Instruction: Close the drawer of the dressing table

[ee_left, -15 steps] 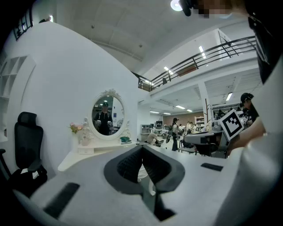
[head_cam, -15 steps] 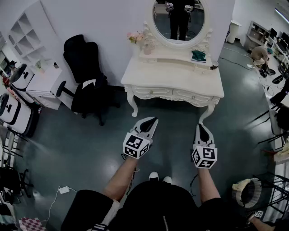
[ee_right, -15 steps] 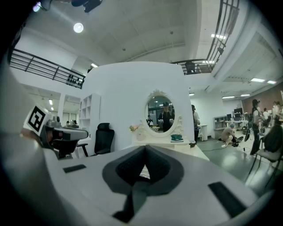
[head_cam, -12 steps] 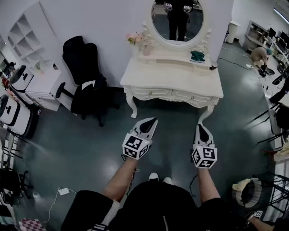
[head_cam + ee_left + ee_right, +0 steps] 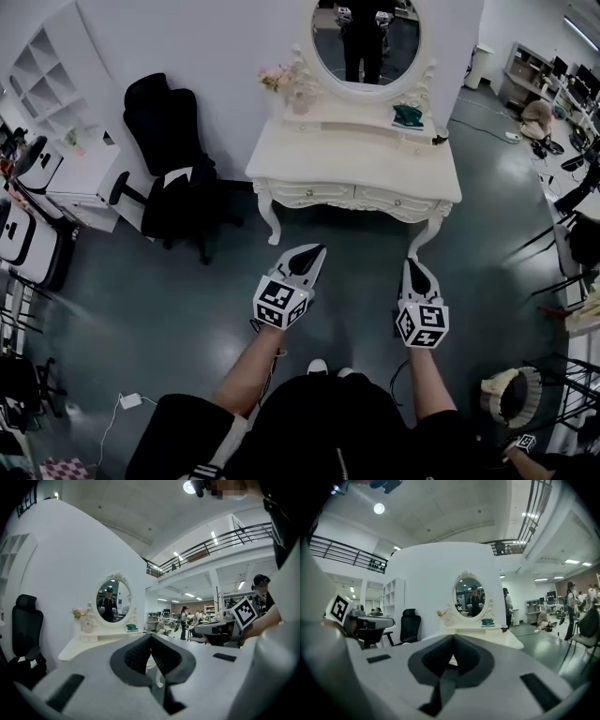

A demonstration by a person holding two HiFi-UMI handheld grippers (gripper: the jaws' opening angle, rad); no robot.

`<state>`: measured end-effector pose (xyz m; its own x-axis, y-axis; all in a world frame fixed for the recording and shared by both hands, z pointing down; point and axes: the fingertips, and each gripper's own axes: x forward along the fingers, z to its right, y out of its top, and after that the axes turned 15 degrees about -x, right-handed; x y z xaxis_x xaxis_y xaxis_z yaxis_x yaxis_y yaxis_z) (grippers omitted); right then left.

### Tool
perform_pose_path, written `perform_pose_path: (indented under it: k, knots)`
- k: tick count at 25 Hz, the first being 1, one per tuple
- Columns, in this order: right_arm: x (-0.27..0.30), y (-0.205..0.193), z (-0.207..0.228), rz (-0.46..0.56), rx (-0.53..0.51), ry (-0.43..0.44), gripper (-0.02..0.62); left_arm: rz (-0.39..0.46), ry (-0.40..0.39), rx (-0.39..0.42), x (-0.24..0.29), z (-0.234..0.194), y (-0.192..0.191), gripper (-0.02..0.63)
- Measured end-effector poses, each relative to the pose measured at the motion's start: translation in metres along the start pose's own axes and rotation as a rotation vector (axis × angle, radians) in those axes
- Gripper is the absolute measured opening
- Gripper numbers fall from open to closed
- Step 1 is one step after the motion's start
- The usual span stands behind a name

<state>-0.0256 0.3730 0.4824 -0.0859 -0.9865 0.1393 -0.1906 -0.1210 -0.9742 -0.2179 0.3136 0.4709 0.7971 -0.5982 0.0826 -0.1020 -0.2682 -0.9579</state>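
The white dressing table (image 5: pixel 356 169) with an oval mirror (image 5: pixel 366 42) stands against the wall ahead. Its two drawer fronts (image 5: pixel 314 194) sit under the front edge; from this distance I cannot tell whether one stands out. My left gripper (image 5: pixel 317 249) and right gripper (image 5: pixel 412 263) hover side by side over the floor, well short of the table, pointing toward it. In the left gripper view the left gripper (image 5: pixel 151 635) is shut and empty, with the table (image 5: pixel 89 644) beyond it. The right gripper (image 5: pixel 453 637) is also shut on nothing, and the table (image 5: pixel 506 637) shows past its tips.
A black office chair (image 5: pixel 169 159) stands left of the table, next to a white cabinet (image 5: pixel 80 178). Pink flowers (image 5: pixel 281 80) and a green item (image 5: pixel 410 115) rest on the table's shelf. A charger (image 5: pixel 131 400) lies on the floor; a basket (image 5: pixel 514 398) sits at lower right.
The whole view has shifted slightly, so the table sits a little higher in the picture. Both grippers keep the same pose and stay shut.
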Motion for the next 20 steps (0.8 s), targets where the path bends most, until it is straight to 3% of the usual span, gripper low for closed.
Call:
perform_pose_path:
  k: [11, 20]
  knots:
    - [0.016, -0.005, 0.003, -0.015, 0.039, -0.064, -0.002, -0.033, -0.057, 0.001, 0.022, -0.018, -0.001, 0.005]
    - [0.077, -0.012, 0.037, -0.024, 0.036, -0.08, -0.003, -0.038, -0.048, -0.008, 0.082, -0.055, 0.007, 0.005]
